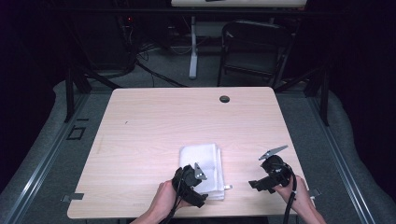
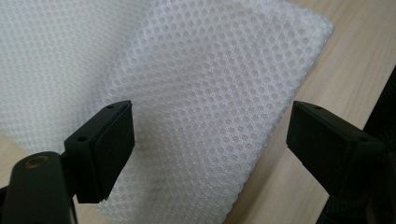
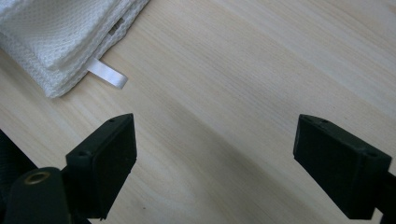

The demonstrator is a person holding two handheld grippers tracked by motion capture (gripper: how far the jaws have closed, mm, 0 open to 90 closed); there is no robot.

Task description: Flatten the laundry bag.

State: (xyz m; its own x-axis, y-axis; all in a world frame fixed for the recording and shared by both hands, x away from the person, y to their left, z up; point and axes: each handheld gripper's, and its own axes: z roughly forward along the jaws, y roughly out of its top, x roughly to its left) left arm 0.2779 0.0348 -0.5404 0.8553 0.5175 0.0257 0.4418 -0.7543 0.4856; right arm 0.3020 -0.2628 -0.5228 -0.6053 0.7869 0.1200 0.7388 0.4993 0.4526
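Two handheld grippers work over a folded white mesh cloth (image 1: 201, 169) lying near the front edge of the wooden table (image 1: 154, 121). The left gripper (image 2: 210, 140) hovers above the cloth, jaws apart, nothing pinched. The right gripper (image 3: 215, 154) waits beside it over bare wood, jaws likewise spread and empty. A sound grasp would likely take all layers at one edge, so the fold stays together. The small white tag (image 3: 107, 74) at the cloth's corner appears blank; no writing is legible.
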